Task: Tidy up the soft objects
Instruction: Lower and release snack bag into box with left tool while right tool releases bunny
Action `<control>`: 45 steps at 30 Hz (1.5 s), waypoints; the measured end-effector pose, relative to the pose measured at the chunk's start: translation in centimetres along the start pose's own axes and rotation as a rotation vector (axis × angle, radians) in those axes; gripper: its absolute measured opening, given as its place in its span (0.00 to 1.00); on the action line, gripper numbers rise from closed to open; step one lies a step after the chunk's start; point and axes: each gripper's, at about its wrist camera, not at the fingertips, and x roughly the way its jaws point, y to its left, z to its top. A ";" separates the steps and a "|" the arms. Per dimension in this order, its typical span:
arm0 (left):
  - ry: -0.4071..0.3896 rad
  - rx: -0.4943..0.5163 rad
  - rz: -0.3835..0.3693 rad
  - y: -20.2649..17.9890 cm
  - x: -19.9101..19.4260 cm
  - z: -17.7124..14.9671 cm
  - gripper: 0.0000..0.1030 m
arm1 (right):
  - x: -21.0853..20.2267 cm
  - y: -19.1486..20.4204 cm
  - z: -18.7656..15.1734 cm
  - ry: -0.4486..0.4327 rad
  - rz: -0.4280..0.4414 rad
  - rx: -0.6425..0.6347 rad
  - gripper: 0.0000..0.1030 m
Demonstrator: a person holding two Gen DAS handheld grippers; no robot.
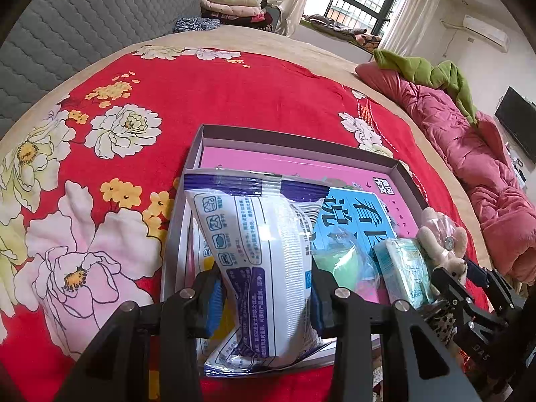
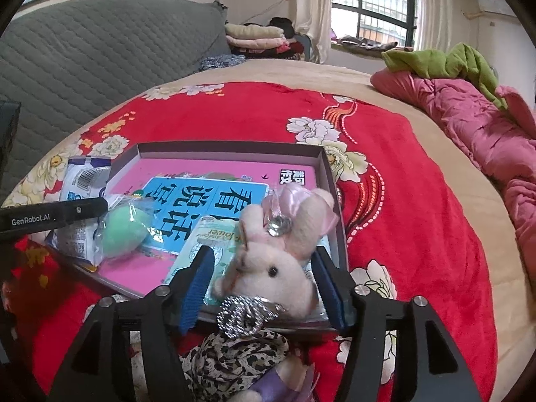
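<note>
A shallow cardboard box (image 1: 294,144) lies on the bed, its floor pink and blue with printed characters. My left gripper (image 1: 266,301) is shut on a white and blue plastic pack (image 1: 264,251), which stands over the box's left side. In the box lie a green ball in clear wrap (image 2: 124,227) and a teal tissue pack (image 2: 207,234). A pale plush rabbit (image 2: 278,271) in a leopard-print dress rests across the box's near rim (image 2: 227,145). My right gripper (image 2: 264,258) is open, its blue pads standing just off either side of the rabbit's head.
The box sits on a red floral blanket (image 2: 418,217). At the right edge of the bed a pink quilt (image 2: 485,127) is bunched up under a green cloth (image 2: 442,57). A grey padded headboard (image 2: 100,50) and folded clothes (image 2: 254,38) are behind.
</note>
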 end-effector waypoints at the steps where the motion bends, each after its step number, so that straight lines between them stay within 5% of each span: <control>1: 0.000 0.000 0.000 0.0 0.0 0.0 0.40 | -0.1 0.0 0.0 -0.002 -0.007 0.000 0.62; 11: -0.019 0.001 0.013 0.0 -0.1 -0.2 0.41 | -2.1 -0.7 0.2 -0.051 -0.032 0.010 0.64; 18: -0.033 0.003 0.009 -0.2 -0.3 -0.1 0.52 | -2.8 -1.0 0.2 -0.062 -0.032 0.023 0.65; 45: -0.077 0.019 0.017 -0.4 -2.3 0.1 0.56 | -4.0 -1.5 -0.1 -0.066 -0.048 0.040 0.65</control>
